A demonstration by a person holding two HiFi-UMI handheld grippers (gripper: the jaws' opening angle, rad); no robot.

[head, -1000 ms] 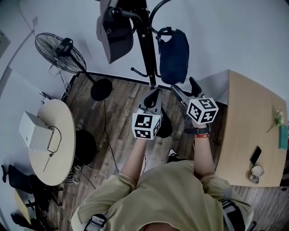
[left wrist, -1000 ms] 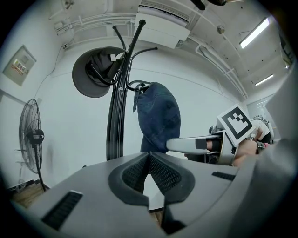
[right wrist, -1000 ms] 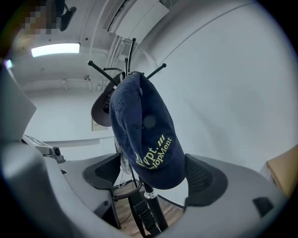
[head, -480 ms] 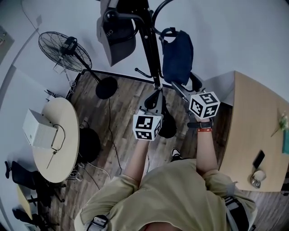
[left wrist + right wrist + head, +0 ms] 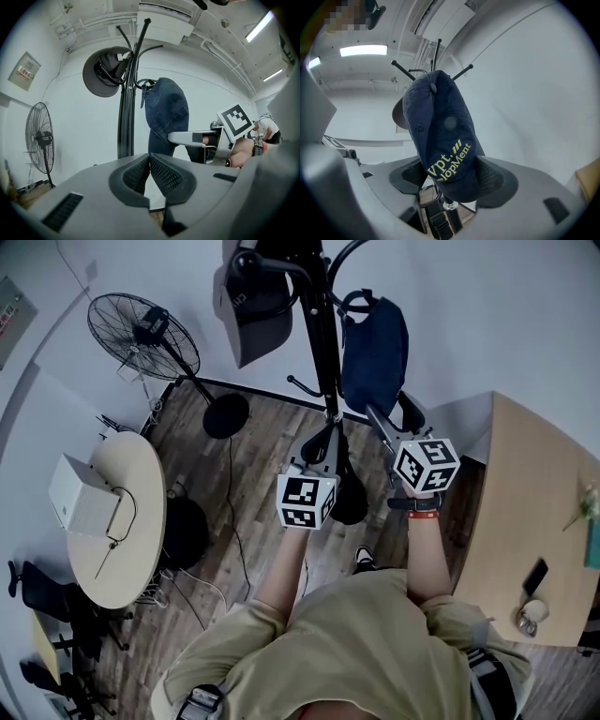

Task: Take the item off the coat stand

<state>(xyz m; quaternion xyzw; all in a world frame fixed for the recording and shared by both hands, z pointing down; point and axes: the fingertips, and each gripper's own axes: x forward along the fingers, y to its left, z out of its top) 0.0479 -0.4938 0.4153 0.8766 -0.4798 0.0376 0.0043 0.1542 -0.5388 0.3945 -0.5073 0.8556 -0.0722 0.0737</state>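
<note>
A black coat stand (image 5: 319, 324) carries a grey hat (image 5: 251, 310) on its left and a navy cap (image 5: 375, 352) on its right. My right gripper (image 5: 392, 414) reaches up under the cap. In the right gripper view the cap (image 5: 440, 136), with yellow-green lettering, hangs down between the pads of that gripper (image 5: 449, 182). Its jaws are closing around the cap's lower edge, and a firm grip does not show. My left gripper (image 5: 322, 440) is shut and empty, low beside the pole. The left gripper view shows its pads together (image 5: 149, 161), with the cap (image 5: 166, 112) and stand (image 5: 125, 108) beyond.
A standing fan (image 5: 145, 334) is at the back left, its round base (image 5: 225, 415) on the wooden floor. A round table (image 5: 117, 549) with a white box (image 5: 80, 507) is at the left. A wooden desk (image 5: 534, 521) stands at the right. The stand's dark base (image 5: 349, 504) lies between my arms.
My right gripper has risen closer to the navy cap, and the cap now sits between its jaws. The left gripper has stayed where it was.
</note>
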